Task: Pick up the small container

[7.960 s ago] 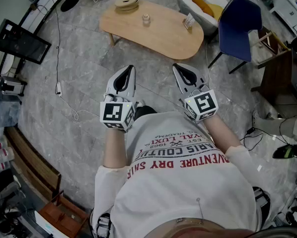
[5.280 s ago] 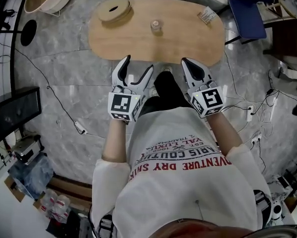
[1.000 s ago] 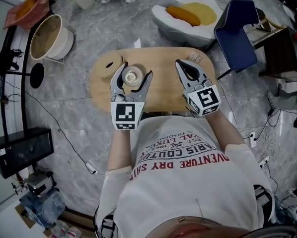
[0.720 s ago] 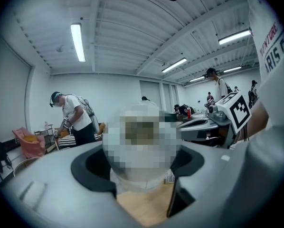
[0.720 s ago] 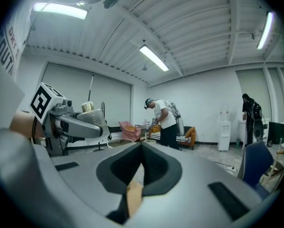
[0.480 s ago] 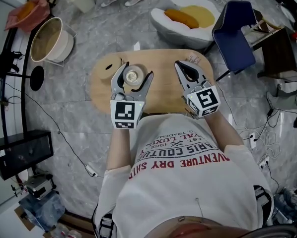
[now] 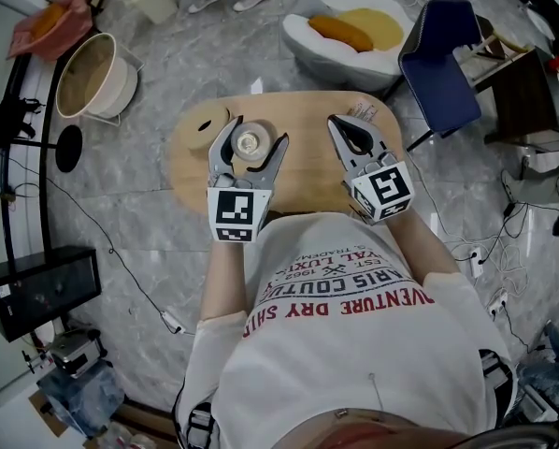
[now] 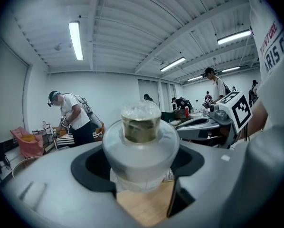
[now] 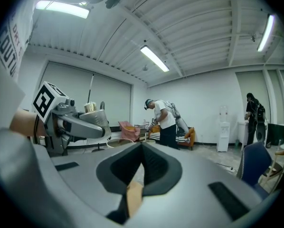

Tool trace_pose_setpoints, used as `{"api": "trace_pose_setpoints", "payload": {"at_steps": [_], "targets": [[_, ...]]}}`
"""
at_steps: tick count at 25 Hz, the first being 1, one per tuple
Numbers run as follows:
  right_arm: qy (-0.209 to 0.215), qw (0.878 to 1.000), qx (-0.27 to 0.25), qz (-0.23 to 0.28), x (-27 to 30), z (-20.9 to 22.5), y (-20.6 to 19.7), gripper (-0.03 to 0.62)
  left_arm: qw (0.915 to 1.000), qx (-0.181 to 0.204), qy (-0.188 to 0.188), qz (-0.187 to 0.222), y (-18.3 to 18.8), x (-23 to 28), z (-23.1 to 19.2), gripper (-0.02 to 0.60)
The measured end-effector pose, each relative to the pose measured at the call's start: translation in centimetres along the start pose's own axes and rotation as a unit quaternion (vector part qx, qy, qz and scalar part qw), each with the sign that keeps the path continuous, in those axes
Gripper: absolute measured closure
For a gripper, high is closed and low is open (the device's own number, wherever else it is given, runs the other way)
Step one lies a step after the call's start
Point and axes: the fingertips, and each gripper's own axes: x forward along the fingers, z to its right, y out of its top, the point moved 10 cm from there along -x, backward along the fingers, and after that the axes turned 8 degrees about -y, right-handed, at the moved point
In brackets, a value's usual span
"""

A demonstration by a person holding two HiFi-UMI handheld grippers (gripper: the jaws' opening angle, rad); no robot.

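The small container [image 7: 250, 143], a clear glass jar with a pale lid, stands on the oval wooden table [image 7: 308, 171]. My left gripper [image 7: 255, 133] is open and its jaws flank the jar, one on each side. In the left gripper view the container [image 8: 141, 141] fills the middle, with dark gaps between it and the jaws, and its base is on the wood. My right gripper [image 7: 351, 122] hovers over the table to the right of the jar, shut with nothing in it. In the right gripper view its jaws [image 9: 137, 175] meet in a closed line.
A flat wooden disc [image 7: 207, 126] lies left of the jar and a small packet [image 7: 365, 110] sits at the table's far right. A blue chair [image 7: 438, 50] and a white beanbag [image 7: 345, 31] stand beyond the table. A round basket [image 7: 88, 73] sits far left.
Since the oldest frames I have come up to the table, and the left jaws have opened and gone round the container. Over the last second nothing has visibly moved.
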Motion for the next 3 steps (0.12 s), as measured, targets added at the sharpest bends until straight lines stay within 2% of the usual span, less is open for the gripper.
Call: {"api": "trace_pose_setpoints", "payload": {"at_steps": [3], "targets": [[0.002, 1.000, -0.005, -0.001, 0.03, -0.06, -0.20, 0.588, 1.0000, -0.001, 0.001, -0.003, -0.20, 0.06, -0.07, 0.241]]}}
